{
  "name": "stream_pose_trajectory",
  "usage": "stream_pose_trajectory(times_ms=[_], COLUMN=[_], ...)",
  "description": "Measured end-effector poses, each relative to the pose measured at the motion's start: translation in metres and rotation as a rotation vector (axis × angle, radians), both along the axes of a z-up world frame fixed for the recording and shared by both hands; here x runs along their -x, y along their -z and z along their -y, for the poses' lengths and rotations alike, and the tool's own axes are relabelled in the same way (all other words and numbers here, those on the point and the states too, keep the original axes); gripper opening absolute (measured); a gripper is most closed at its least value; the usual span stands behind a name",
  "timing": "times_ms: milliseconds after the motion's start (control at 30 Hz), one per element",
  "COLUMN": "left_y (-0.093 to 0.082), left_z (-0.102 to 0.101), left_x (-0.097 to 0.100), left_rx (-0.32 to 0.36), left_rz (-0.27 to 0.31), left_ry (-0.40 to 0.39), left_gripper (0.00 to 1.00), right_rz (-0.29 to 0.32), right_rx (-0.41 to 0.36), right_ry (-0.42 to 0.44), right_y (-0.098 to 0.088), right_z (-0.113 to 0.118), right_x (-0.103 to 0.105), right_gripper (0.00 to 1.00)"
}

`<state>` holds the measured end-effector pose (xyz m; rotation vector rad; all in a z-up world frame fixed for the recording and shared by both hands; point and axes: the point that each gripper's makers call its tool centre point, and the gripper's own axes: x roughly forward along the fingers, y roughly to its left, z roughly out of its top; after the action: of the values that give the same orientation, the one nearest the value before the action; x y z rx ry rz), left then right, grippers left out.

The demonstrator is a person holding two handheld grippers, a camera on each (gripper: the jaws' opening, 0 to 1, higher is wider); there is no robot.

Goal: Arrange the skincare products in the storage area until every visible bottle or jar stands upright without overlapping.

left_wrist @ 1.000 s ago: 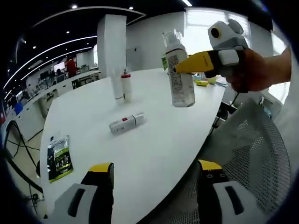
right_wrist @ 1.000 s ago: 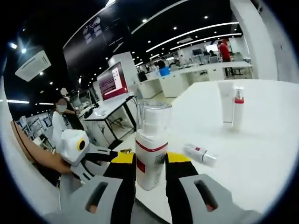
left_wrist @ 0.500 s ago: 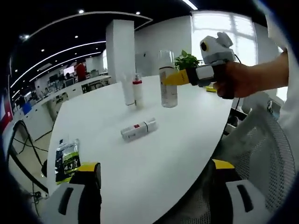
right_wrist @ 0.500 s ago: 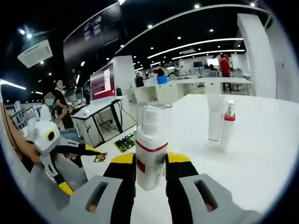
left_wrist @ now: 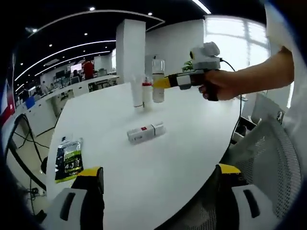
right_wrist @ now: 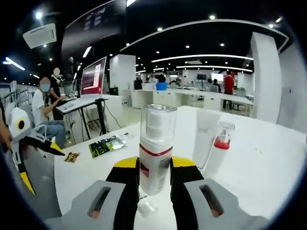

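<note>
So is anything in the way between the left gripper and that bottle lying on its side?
Nothing visible. The left gripper is open, and only bare white table lies between it and the toppled bottle. The sachet sits off to one side.

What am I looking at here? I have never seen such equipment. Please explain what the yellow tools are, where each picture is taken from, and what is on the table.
There is no robot. A person holds a two-jaw gripper in each hand, and a fisheye camera rides on each one. In the left gripper view, the left gripper is open above the white table. On the table lie a small bottle on its side and a green sachet; a white tube and a red-collared pump bottle stand upright. The right gripper is shut on a clear-capped bottle, carrying it toward those two.
</note>
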<state>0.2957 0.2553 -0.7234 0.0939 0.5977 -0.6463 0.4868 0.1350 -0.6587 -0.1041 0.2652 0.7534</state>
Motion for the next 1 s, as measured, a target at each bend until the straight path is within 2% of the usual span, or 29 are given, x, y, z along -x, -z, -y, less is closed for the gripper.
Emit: stream_pose_trajectory(times_ms=[267, 467, 567, 700, 800, 1000], left_y=[0.011, 0.017, 0.017, 0.021, 0.019, 0.021], left_z=[-0.004, -0.006, -0.008, -0.006, -0.006, -0.005], left_x=[0.003, 0.006, 0.004, 0.007, 0.007, 0.008], left_rx=[-0.055, -0.084, -0.077, -0.084, -0.087, -0.090], left_rz=[-0.027, -0.056, -0.059, -0.076, -0.063, -0.073], left_ry=[-0.003, -0.002, -0.013, -0.001, 0.001, 0.009], left_gripper=[0.99, 0.94, 0.92, 0.91, 0.93, 0.93], right_rz=[-0.026, -0.038, -0.052, -0.046, -0.029, -0.024], right_rx=[0.047, 0.056, 0.042, 0.047, 0.054, 0.071], right_ry=[0.020, 0.028, 0.035, 0.046, 0.060, 0.067], right_y=[0.041, 0.056, 0.067, 0.073, 0.073, 0.086], right_z=[-0.001, -0.004, -0.006, -0.005, -0.001, 0.005], right_x=[-0.037, -0.054, -0.061, -0.067, -0.071, -0.078], right_gripper=[0.21, 0.21, 0.21, 0.21, 0.21, 0.20])
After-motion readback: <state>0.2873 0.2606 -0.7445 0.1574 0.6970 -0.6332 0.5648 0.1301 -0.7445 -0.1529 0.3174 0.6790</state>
